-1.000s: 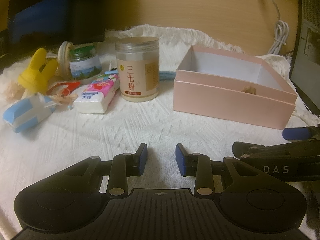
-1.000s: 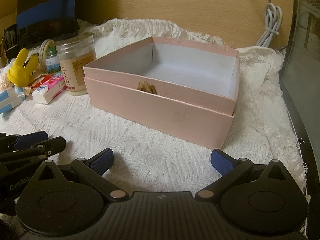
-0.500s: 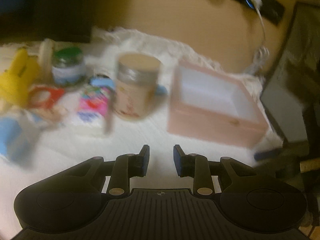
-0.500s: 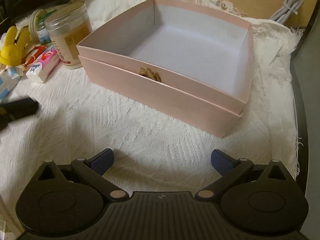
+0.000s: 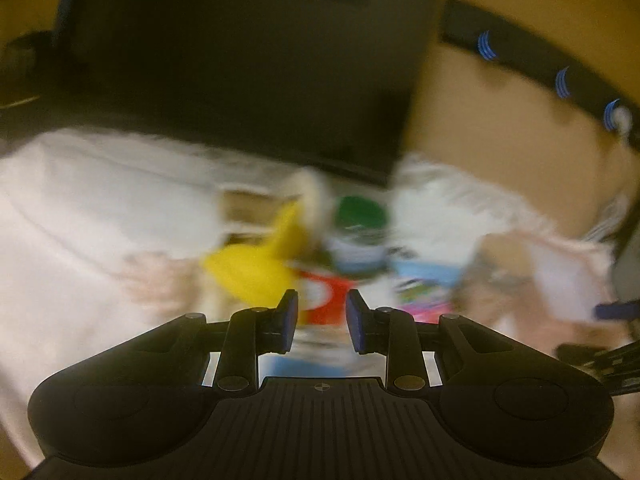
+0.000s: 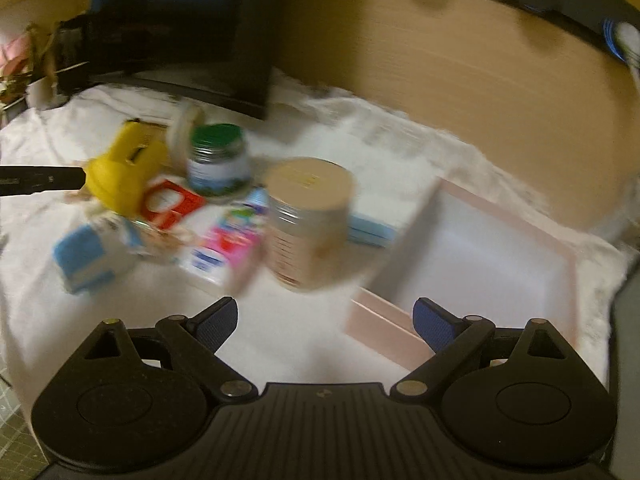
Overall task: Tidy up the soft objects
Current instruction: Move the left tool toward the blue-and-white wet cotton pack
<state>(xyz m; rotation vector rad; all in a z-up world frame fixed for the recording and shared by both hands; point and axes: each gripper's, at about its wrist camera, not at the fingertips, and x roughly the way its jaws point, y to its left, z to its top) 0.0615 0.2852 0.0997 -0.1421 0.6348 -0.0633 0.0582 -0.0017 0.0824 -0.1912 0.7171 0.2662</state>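
The soft things lie in a loose cluster on the white knitted cloth (image 6: 132, 312), left of the pink box (image 6: 532, 240). In the right wrist view the yellow rabbit-eared toy (image 6: 120, 172) sits at about ten o'clock of the cluster, with a red-and-white packet (image 6: 172, 204) just beside it at its four o'clock. A blue-and-white pouch (image 6: 86, 260) lies at the cluster's seven o'clock, and a pink-and-white tissue pack (image 6: 224, 252) at six o'clock, touching or nearly touching the tan-lidded jar (image 6: 308, 224) on its right. A small green-lidded jar (image 6: 218, 160) stands at twelve o'clock, beside a pale ring-shaped thing (image 6: 184, 124) that is too blurred to name. Behind the tall jar lies a flat pale blue item (image 6: 372, 232), against the box's near-left wall.

The pink box is open and its white floor looks bare as far as the view shows.

The left gripper (image 5: 322, 320) hangs above the cluster with its jaws only a little apart and nothing between them — the red packet and yellow toy (image 5: 256, 268) show beyond the tips, heavily smeared. The right gripper (image 6: 324, 316) has its jaws spread wide, empty, with the box's near corner below its right finger.

A dark monitor (image 6: 180, 20) stands at the back, at eleven o'clock, and a black power strip (image 6: 560, 4) with blue lights runs along the wooden wall at one o'clock.
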